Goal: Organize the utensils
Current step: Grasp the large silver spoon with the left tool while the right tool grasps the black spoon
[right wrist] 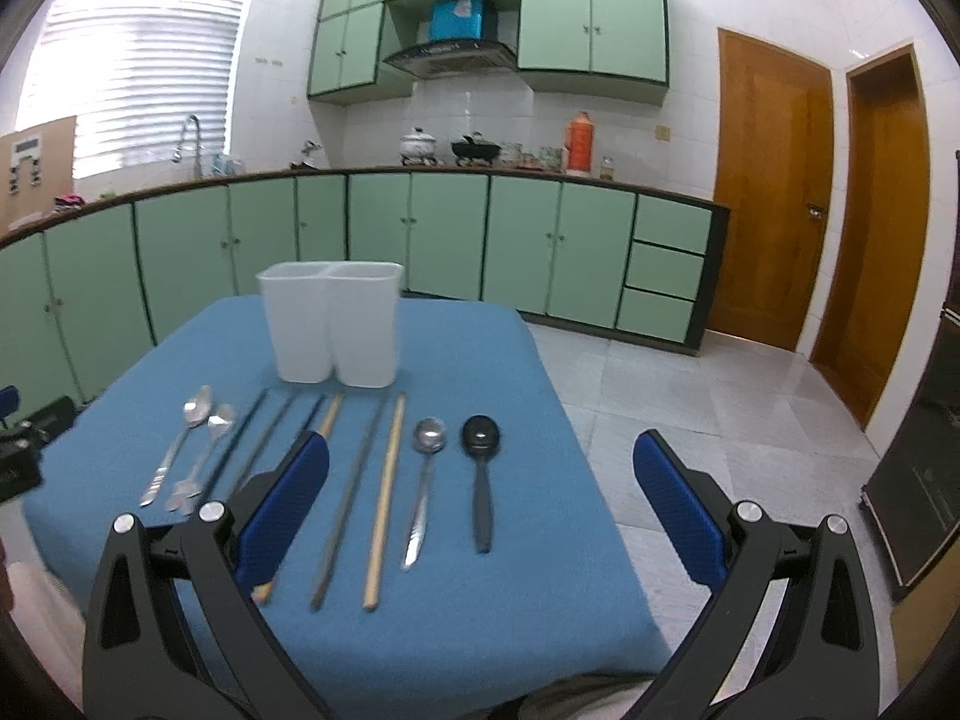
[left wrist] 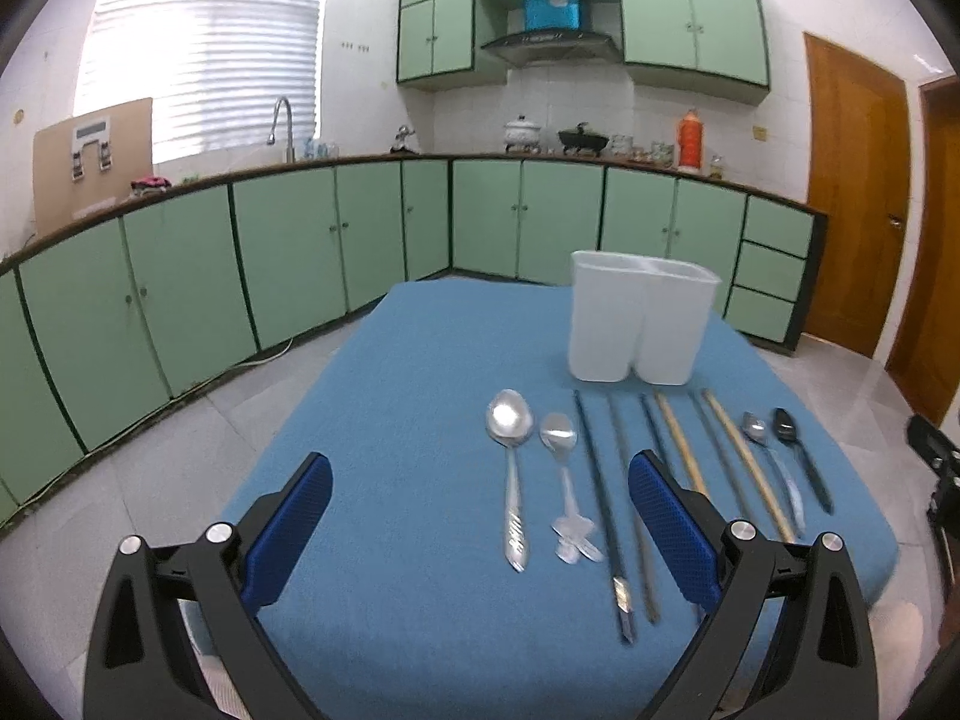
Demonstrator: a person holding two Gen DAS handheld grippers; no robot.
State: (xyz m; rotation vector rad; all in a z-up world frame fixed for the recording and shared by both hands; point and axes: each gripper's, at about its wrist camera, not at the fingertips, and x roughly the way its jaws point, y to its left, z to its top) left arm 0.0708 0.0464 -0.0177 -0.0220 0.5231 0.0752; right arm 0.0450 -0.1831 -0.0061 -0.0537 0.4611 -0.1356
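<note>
A white two-compartment holder [left wrist: 642,318] [right wrist: 333,324] stands empty at the far side of the blue table [left wrist: 408,372] [right wrist: 480,360]. In front of it utensils lie in a row: two steel spoons [left wrist: 510,420] [right wrist: 198,408], several dark and wooden chopsticks [left wrist: 600,480] [right wrist: 384,492], a small steel spoon [left wrist: 757,429] [right wrist: 427,438] and a black spoon [left wrist: 787,426] [right wrist: 480,438]. My left gripper [left wrist: 480,480] hovers open above the near left of the row. My right gripper [right wrist: 480,468] hovers open over the black spoon's handle end.
Green kitchen cabinets [left wrist: 270,240] with a counter, sink tap [left wrist: 282,126] and pots run behind the table. Wooden doors [right wrist: 774,180] stand at the right. Tiled floor [right wrist: 690,396] surrounds the table. A dark cabinet [right wrist: 924,468] sits at the far right.
</note>
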